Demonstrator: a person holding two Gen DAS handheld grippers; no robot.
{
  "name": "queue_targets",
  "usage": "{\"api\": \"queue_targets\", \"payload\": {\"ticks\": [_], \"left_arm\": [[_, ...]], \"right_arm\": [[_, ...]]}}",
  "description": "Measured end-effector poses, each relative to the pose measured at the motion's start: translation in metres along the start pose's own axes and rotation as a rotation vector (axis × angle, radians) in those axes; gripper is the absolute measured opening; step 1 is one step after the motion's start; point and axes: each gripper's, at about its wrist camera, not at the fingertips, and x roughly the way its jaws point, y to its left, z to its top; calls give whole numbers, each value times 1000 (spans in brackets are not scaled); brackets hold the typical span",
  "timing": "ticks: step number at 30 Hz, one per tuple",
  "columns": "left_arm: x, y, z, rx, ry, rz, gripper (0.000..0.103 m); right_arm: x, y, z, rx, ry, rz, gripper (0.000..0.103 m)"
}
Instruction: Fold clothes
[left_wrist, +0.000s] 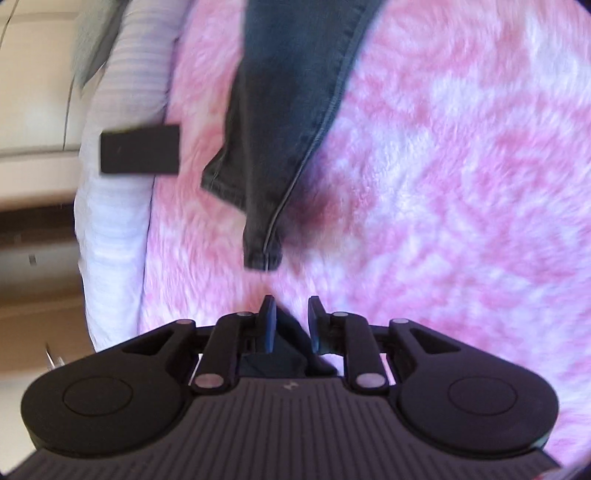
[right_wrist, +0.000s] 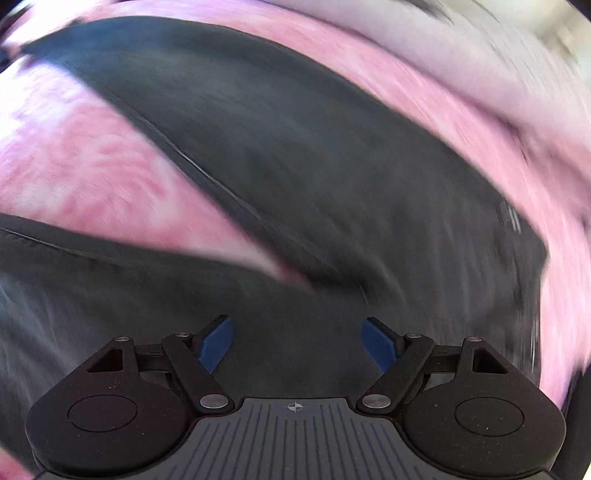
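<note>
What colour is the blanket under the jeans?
Mottled pink and white blanket, clearest in the left wrist view.

Left gripper (left_wrist: 291, 317) narrowly parted, tilted downward; right gripper (right_wrist: 297, 341) wide apart, pitched steeply down.

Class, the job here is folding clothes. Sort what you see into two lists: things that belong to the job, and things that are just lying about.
Belongs to the job:
- dark grey jeans
- left gripper, jaws narrowly apart, nothing visibly gripped
- right gripper, open above the jeans
- pink and white fleece blanket, the folding surface

Just lying about:
- white ribbed cloth at the blanket's edge
- black rectangular block
</note>
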Motion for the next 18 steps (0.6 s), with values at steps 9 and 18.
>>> {"api": "queue_targets", "payload": {"ticks": [9,18], "left_arm": [[-109,-48,42,-96,-139,-190,22],[-224,-153,115,50,-342,-424,21]], "right_arm": [[-22,-69,-86,416,90,56,80],[-51,-112,-165,433,137,41,80]]}}
